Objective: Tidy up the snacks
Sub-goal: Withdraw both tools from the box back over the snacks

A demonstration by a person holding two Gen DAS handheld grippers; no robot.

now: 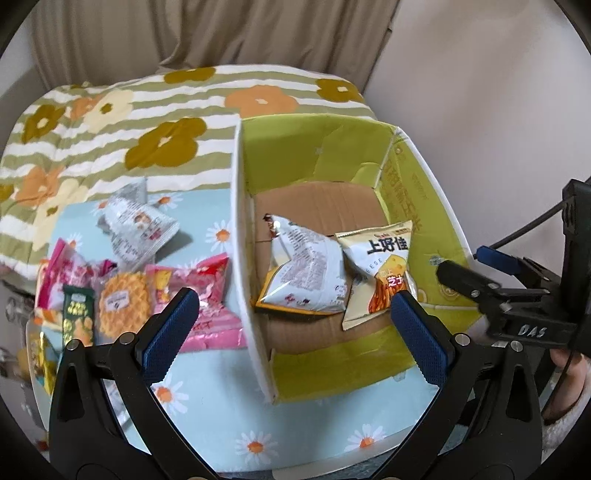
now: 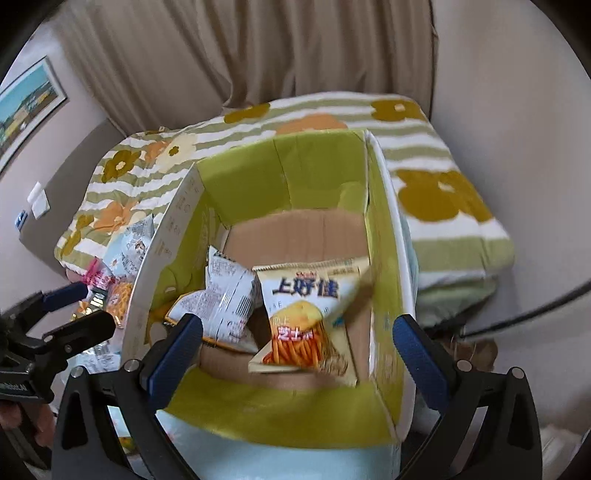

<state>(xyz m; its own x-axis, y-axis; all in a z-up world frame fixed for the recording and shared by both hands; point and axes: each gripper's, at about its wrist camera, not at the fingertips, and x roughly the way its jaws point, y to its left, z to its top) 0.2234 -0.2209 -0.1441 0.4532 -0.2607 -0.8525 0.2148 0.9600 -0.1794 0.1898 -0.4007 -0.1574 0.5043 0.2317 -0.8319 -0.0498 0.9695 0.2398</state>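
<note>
Both jaws stand wide apart and hold nothing: your left gripper [image 1: 295, 306] hangs over the near left wall of the box, your right gripper [image 2: 297, 332] over the box's near end.

Surroundings, near to far:
- Daisy-print cloth [image 1: 229, 410], pale blue, covers the surface under everything.
- Cardboard box [image 1: 243, 206], open-topped, lime-green inside with a bare brown floor, stands on the cloth's right side; its tall white left wall separates the loose snacks from the box floor.
- Striped flower quilt [image 1: 110, 122] lies behind the cloth and box, with a beige curtain [image 1: 207, 29] beyond it.
- Framed picture [image 2: 26, 107] hangs on the far left wall in the right wrist view.

Snacks inside the box:
- Cheese stick bag [image 2: 310, 317], cream and yellow, lies flat near the right wall, printed "上好佳" with orange sticks pictured.
- Silver bag [image 1: 303, 269], back side up with fine print too small to read, lies just left of it, touching.

Snacks outside, along the cloth's left edge:
- Round waffle biscuit [image 1: 123, 302] in clear wrap.
- Pink packet [image 1: 207, 291] beside the box wall.
- Dark green packet [image 1: 77, 314].
- Grey-white packets [image 1: 136, 225] farther back.
</note>
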